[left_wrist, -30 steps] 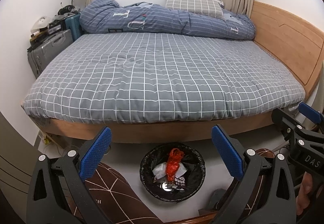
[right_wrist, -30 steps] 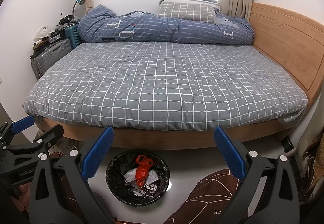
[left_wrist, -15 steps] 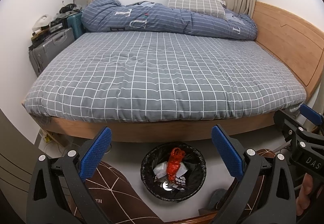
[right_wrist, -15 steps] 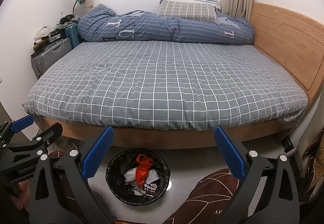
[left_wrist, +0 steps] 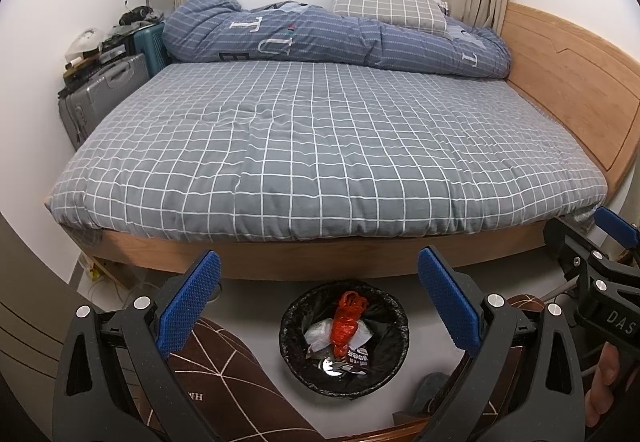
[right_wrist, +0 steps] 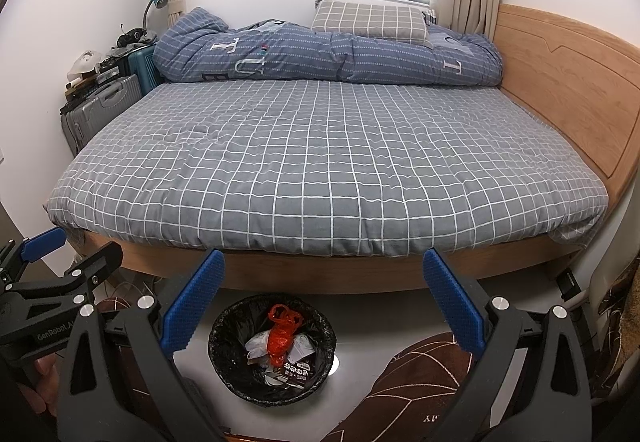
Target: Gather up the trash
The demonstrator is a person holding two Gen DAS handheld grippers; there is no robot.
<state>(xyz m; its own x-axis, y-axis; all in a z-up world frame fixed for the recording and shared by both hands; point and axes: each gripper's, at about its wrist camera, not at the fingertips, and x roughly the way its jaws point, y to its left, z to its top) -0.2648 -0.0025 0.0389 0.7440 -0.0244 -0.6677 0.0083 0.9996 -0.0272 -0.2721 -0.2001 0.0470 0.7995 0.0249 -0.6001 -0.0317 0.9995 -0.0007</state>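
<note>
A round bin with a black liner (left_wrist: pixel 294 350) (right_wrist: pixel 228 366) stands on the floor in front of the bed. It holds a knotted red bag (left_wrist: pixel 347 322) (right_wrist: pixel 282 336), white wrappers and a dark snack packet (right_wrist: pixel 298 369). My left gripper (left_wrist: pixel 318 302) is open and empty, held above the bin. My right gripper (right_wrist: pixel 324 306) is open and empty, to the right of the bin. Each gripper shows at the edge of the other's view.
A bed with a grey checked cover (left_wrist: pixel 320 146) fills the room, with a blue duvet (left_wrist: pixel 320 38) and a pillow at the back. Suitcases (left_wrist: pixel 100 94) stand at the left wall. A wooden headboard (left_wrist: pixel 580 82) is on the right. Brown patterned slippers (left_wrist: pixel 224 378) show below.
Both views have shifted only slightly. The bin and the trash in it have not moved. Both grippers stay open.
</note>
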